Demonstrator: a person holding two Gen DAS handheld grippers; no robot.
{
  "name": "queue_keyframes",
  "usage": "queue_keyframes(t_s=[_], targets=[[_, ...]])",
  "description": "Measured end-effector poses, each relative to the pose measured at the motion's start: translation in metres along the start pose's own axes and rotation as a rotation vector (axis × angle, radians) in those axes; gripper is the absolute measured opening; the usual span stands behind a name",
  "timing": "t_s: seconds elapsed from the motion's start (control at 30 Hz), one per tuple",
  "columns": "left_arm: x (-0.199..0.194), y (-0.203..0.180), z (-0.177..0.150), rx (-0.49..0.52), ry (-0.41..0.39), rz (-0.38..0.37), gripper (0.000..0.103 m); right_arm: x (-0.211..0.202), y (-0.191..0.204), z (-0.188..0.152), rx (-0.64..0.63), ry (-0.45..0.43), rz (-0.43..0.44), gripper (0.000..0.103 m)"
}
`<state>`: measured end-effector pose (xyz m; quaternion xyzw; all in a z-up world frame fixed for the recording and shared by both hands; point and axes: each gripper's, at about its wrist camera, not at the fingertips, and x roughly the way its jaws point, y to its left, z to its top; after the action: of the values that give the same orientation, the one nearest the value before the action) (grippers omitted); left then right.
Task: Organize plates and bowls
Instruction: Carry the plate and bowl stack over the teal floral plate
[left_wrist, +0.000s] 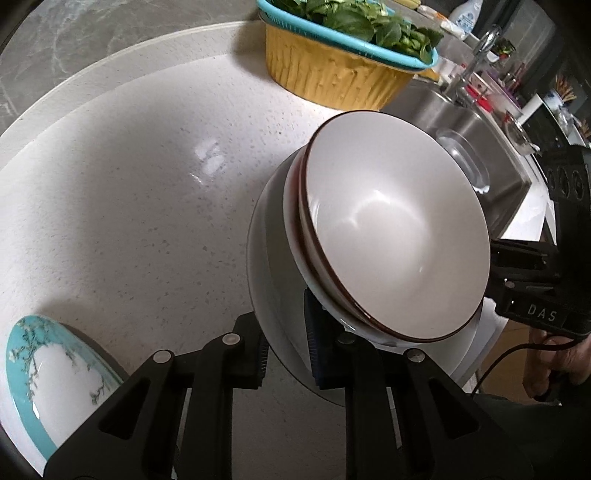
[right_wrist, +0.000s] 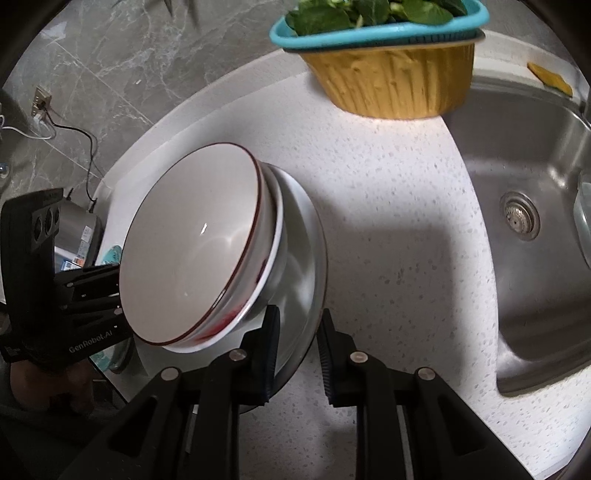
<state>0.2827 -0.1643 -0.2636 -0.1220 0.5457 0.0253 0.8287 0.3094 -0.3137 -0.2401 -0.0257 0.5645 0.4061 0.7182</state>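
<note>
Both grippers clamp the plate under stacked bowls.
Left gripper (left_wrist: 286, 354) and right gripper (right_wrist: 295, 354) pinch the plate (left_wrist: 266, 258) rim; tilted bowls (left_wrist: 399, 221) could slide off.

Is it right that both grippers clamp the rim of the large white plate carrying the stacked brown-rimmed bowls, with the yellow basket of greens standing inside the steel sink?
Not quite. Both wrist views show the yellow basket on the speckled white countertop beside the steel sink, not inside it.
</note>
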Motion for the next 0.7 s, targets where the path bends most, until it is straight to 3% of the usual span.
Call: queue_keyframes(t_s=[0.4,0.7], targets=[[-0.045,0.015,-0.024,-0.128,-0.044,0.031,0.015,-0.008,0.027,0.017,-0.105,0.031,0.051,0.022],[-0.084,0.052,-0.047,-0.171,-0.08,0.031,0.015,-0.01,0.075,0.025,-0.157,0.029,0.058,0.022]])
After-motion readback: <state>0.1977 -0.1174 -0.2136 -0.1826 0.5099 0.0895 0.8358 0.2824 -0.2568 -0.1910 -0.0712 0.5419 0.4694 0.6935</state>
